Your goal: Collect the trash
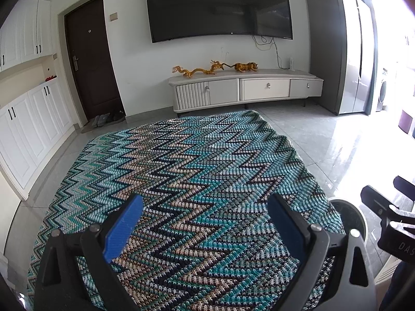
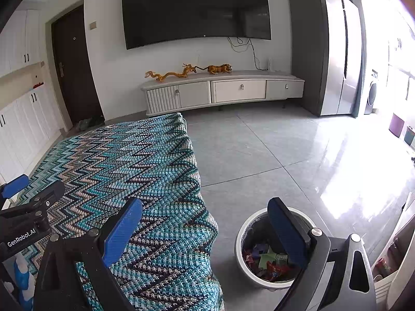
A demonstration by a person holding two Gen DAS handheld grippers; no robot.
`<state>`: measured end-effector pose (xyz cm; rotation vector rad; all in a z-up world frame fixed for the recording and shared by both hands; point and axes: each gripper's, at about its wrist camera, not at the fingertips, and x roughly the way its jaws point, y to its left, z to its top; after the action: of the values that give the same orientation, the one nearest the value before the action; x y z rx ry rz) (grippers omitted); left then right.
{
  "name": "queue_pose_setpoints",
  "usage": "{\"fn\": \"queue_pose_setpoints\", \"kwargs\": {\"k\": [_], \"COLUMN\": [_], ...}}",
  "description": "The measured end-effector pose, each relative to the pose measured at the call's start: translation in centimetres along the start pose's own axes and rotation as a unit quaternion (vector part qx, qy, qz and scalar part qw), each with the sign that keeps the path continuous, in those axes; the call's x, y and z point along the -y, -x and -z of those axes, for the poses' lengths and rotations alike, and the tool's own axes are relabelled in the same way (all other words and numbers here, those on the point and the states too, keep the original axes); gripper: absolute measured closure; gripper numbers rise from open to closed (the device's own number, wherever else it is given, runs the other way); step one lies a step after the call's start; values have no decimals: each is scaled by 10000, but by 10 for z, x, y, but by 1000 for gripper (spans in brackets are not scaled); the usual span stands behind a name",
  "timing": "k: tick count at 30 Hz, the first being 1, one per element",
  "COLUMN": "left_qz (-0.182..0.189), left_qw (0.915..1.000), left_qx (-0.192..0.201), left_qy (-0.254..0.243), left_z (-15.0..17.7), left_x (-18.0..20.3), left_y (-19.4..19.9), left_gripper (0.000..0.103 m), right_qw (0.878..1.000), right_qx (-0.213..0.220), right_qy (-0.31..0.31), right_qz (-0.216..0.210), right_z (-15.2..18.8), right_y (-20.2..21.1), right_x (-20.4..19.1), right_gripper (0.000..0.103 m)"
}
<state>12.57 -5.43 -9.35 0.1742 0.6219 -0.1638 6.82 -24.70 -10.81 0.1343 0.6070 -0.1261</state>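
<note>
A round white trash bin [image 2: 242,256] with a dark liner stands on the floor right of the table, holding several colourful wrappers [image 2: 269,261]. Its rim shows in the left wrist view [image 1: 347,207]. My left gripper [image 1: 205,223] is open and empty above the zigzag-patterned cloth [image 1: 194,181] on the table. My right gripper [image 2: 205,223] is open and empty, straddling the table's right edge and the bin. The left gripper also shows at the left of the right wrist view [image 2: 28,202]. No loose trash shows on the cloth.
A low TV cabinet [image 1: 246,88] with golden figurines [image 1: 215,68] stands against the far wall under a wall TV [image 1: 220,5]. A grey fridge [image 1: 345,51] is at the right, white cupboards [image 1: 28,119] at the left. Grey tiled floor [image 2: 272,160] surrounds the table.
</note>
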Motion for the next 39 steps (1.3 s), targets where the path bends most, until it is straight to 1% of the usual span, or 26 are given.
{"fn": "queue_pose_setpoints", "kwargs": {"k": [11,22,39], "left_qz": [-6,-94,-34], "left_qw": [10000,9998,9995], "left_qx": [10,1,-16], "left_qy": [52,196,320], "left_z": [0,0,2], "left_x": [-1,-8,-13], "left_y": [3,5,14], "left_gripper": [6,6,6], "right_qw": [10000,9999,9997], "right_qx": [16,56,155], "right_qy": [-8,0,-28], "right_qz": [25,84,206], "right_z": [0,1,2], "right_y": [3,10,20], "right_x": [1,-1,-5], "right_gripper": [5,5,5]}}
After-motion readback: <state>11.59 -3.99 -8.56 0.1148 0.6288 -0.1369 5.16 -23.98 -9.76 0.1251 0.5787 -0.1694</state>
